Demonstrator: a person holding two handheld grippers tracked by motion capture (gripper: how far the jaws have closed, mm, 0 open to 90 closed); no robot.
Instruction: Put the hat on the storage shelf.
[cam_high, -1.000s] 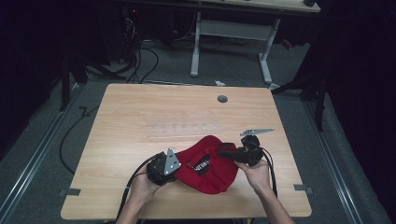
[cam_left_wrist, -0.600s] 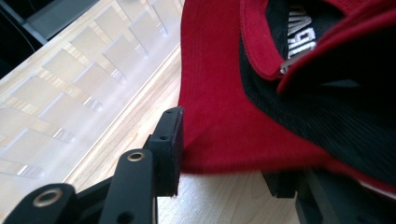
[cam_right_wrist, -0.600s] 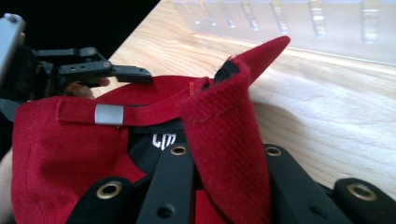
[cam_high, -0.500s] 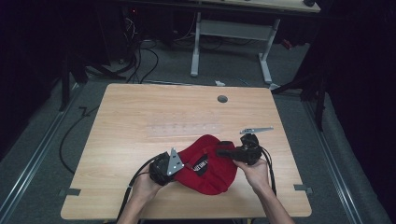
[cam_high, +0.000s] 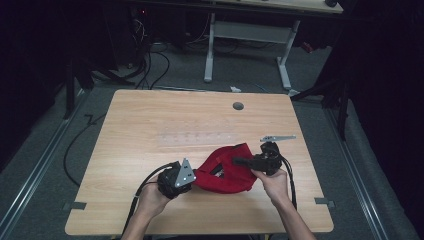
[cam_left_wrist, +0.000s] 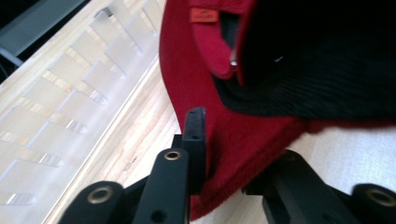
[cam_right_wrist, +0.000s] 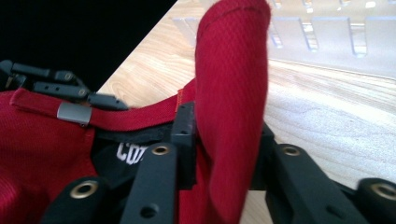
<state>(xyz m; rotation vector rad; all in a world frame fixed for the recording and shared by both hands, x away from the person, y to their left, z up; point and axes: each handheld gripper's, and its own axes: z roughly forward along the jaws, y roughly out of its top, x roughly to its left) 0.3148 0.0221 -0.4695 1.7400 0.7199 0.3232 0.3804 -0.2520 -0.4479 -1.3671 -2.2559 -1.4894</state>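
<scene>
A red cap (cam_high: 227, 175) with a dark lining lies on the wooden table (cam_high: 150, 125) near its front edge, held between both grippers. My left gripper (cam_high: 196, 175) is shut on the cap's left rim; in the left gripper view its jaws (cam_left_wrist: 233, 154) pinch the red edge (cam_left_wrist: 187, 70). My right gripper (cam_high: 236, 161) reaches in from the right and is shut on a raised fold of the cap (cam_right_wrist: 229, 70). In the right gripper view, that fold stands upright between the jaws (cam_right_wrist: 224, 126). The left gripper (cam_right_wrist: 46, 79) shows beyond the cap's strap.
A clear plastic slotted strip (cam_high: 197, 137) lies flat on the table just beyond the cap. A round cable hole (cam_high: 238, 106) sits near the far edge. Behind the table stand another desk's white legs (cam_high: 245, 50) and floor cables (cam_high: 150, 60).
The right gripper has pulled the cap's right edge up and inward, so a fold now stands and the dark inside shows. The left gripper has barely moved.
</scene>
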